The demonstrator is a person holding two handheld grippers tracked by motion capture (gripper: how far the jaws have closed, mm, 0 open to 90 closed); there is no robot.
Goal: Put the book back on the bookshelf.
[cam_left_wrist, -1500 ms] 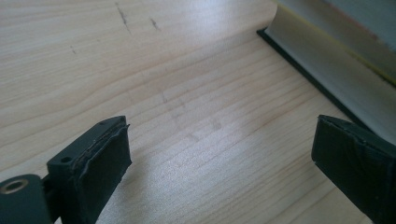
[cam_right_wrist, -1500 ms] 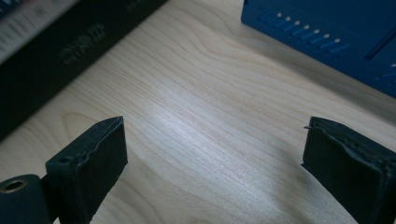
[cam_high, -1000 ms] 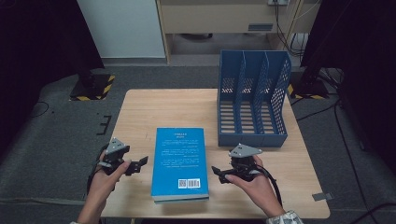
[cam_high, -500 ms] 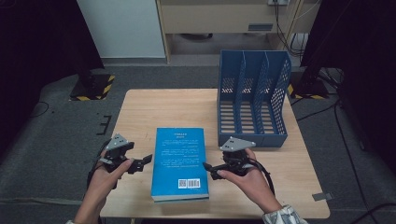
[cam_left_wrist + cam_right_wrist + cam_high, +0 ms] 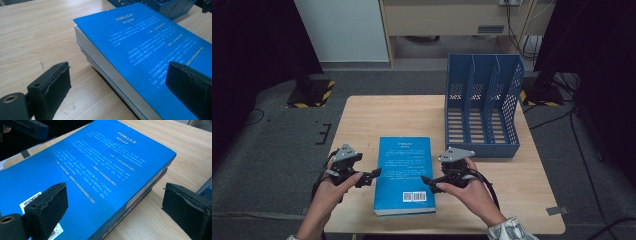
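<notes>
1. The blue book lies flat and closed, back cover up, with white print and a barcode near the person's edge.
2. It is a thick volume resting near the table's front edge, left of centre.

book cover text unreadable, near end cropped

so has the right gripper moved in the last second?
Yes. In the high view the right gripper has shifted left toward the book: its tips now overlap the book's right edge, where earlier they sat clear of it. Jaws open.
</notes>
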